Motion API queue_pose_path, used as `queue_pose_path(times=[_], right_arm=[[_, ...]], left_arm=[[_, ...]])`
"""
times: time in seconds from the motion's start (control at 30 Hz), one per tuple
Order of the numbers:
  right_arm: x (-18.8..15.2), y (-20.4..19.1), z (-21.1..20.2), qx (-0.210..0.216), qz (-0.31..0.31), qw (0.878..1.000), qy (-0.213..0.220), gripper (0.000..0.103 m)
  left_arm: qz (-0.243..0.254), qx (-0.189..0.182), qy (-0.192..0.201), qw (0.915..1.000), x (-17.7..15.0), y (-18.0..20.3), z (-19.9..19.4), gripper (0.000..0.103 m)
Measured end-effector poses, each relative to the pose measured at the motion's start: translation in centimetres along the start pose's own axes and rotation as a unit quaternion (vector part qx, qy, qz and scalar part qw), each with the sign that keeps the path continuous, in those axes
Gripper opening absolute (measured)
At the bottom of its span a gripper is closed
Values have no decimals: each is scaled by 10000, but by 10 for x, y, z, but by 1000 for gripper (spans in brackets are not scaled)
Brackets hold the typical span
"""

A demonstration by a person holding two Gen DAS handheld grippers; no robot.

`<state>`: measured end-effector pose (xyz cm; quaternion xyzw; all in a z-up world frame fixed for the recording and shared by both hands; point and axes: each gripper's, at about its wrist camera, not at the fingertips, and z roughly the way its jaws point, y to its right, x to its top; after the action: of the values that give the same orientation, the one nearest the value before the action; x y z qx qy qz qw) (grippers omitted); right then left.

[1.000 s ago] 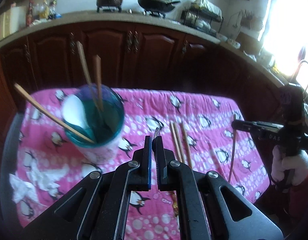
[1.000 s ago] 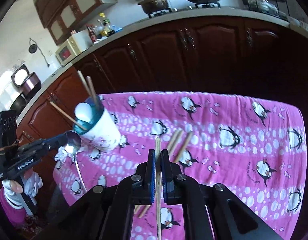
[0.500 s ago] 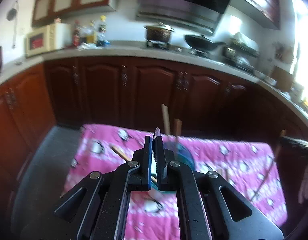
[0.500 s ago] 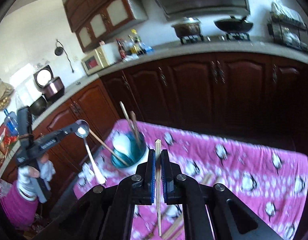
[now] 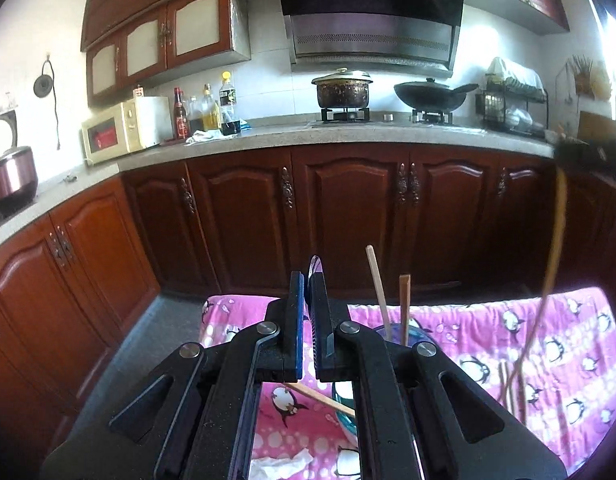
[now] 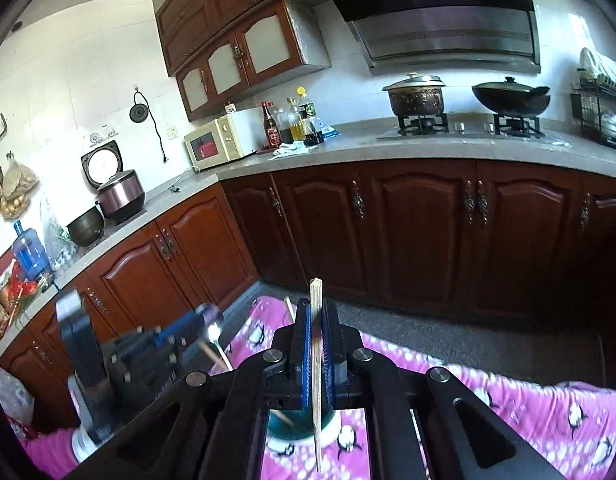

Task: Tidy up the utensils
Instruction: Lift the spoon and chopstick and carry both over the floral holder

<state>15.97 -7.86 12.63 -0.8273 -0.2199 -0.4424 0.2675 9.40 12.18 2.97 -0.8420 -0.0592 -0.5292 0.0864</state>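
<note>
My left gripper (image 5: pixel 307 280) is shut on a metal spoon (image 5: pixel 314 266), whose bowl shows above the fingertips; the spoon also shows in the right wrist view (image 6: pixel 214 334). My right gripper (image 6: pixel 317 308) is shut on a wooden chopstick (image 6: pixel 316 360) that hangs straight down over a teal-lined cup (image 6: pixel 300 424). In the left wrist view the cup (image 5: pixel 412 334) sits just behind my fingers, with chopsticks (image 5: pixel 378 288) standing in it. The held chopstick (image 5: pixel 548 280) hangs at the right there.
The table wears a pink penguin cloth (image 5: pixel 548 340). Loose chopsticks (image 5: pixel 506 384) lie on it right of the cup. Crumpled tissue (image 5: pixel 284 466) lies at the near left. Dark wooden cabinets (image 5: pixel 348 216) and a kitchen counter stand beyond.
Both grippers have risen and tilted up, so the views now show the kitchen wall. The right gripper has carried its chopstick over the cup. The left still grips the spoon.
</note>
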Motion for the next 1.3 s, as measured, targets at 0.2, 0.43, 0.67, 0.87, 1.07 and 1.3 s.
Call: queue_pose_path(times=[0.2,0.43,0.67,0.87,1.07,1.3], right_arm=[[10,-3,37,-24,23,10000,31,5],[5,4,72,81,115,9998,-144,5],[25,6,61,355,111,9993,-1,5],[16,2,74,110,9,9999,28,5],[-22,5,109,49,86,9989,-458,5],[-52,11,133,104,142,9958,-899,5]], left_arm=[[144,100,-32,9998,-13,12,17,2],[324,210,-44,9992,-22,21,32,2],[305,154,-46,9994,-18,18,33,2],[455,196,-43,9988,-31,28,32,2],[520,164,-162,9984,-45,36,33,2],[326,64,-344,9989,-56,36,36,2]])
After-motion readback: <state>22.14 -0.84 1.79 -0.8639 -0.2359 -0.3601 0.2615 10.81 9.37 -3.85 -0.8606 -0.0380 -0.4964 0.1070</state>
